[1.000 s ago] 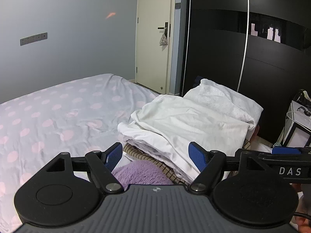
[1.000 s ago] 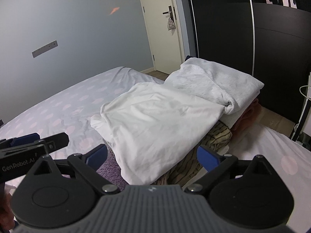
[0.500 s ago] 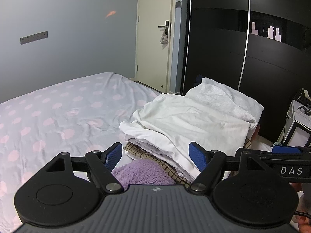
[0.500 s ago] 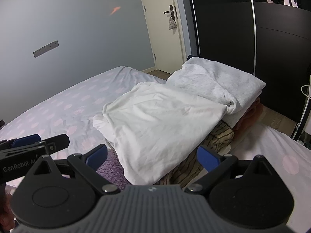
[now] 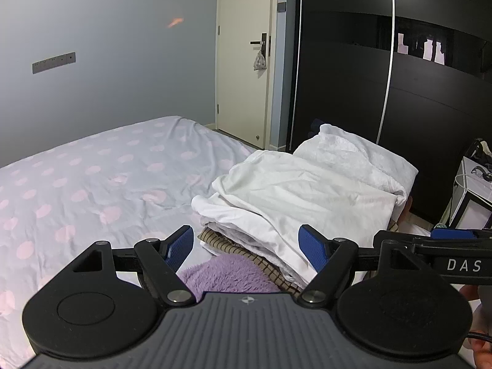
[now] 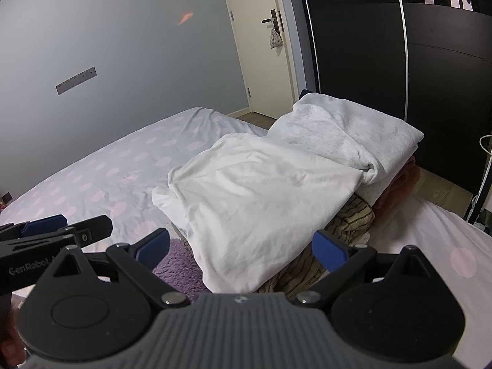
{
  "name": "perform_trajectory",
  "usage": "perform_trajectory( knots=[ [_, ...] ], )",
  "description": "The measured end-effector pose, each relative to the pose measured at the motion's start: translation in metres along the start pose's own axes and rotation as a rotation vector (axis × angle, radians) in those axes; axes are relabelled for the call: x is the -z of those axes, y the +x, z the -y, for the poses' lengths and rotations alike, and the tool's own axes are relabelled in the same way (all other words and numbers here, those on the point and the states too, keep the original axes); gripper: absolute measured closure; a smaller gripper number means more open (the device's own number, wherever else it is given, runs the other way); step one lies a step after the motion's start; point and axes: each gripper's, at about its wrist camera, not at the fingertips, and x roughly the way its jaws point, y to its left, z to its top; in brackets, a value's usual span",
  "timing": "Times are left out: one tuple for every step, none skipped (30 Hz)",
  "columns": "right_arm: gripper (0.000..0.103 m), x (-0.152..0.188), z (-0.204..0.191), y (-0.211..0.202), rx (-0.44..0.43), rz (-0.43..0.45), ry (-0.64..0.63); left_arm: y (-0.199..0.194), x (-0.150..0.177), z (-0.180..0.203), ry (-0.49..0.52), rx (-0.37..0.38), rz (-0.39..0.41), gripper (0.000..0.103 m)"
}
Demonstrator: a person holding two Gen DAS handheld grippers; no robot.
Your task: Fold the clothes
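Note:
A heap of clothes lies on the bed's right side. On top is a white garment, behind it a pale grey fleece bundle. Under the white one a tan striped garment sticks out, and a purple fuzzy piece lies nearest me. My left gripper is open just short of the heap's near edge, nothing between its fingers. My right gripper is open too, over the white garment's front edge, holding nothing.
The bed with a grey, pink-dotted sheet stretches left. A cream door and a black sliding wardrobe stand behind. A white box with cables is at the right. The other gripper's finger shows in each view.
Both views have shifted slightly: the clothes heap sits a little farther and lower right in frame. Both grippers stay open and nothing has been touched.

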Motion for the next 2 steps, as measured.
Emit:
perform_trajectory(
  knots=[
    [0.003,-0.0002,0.0003,0.0,0.0,0.0,0.0,0.0,0.0002,-0.0003,-0.001,-0.001,0.001,0.029],
    [0.003,-0.0003,0.0005,0.0,0.001,-0.001,0.001,0.0002,0.0003,-0.0005,-0.002,-0.002,0.002,0.029]
  ],
)
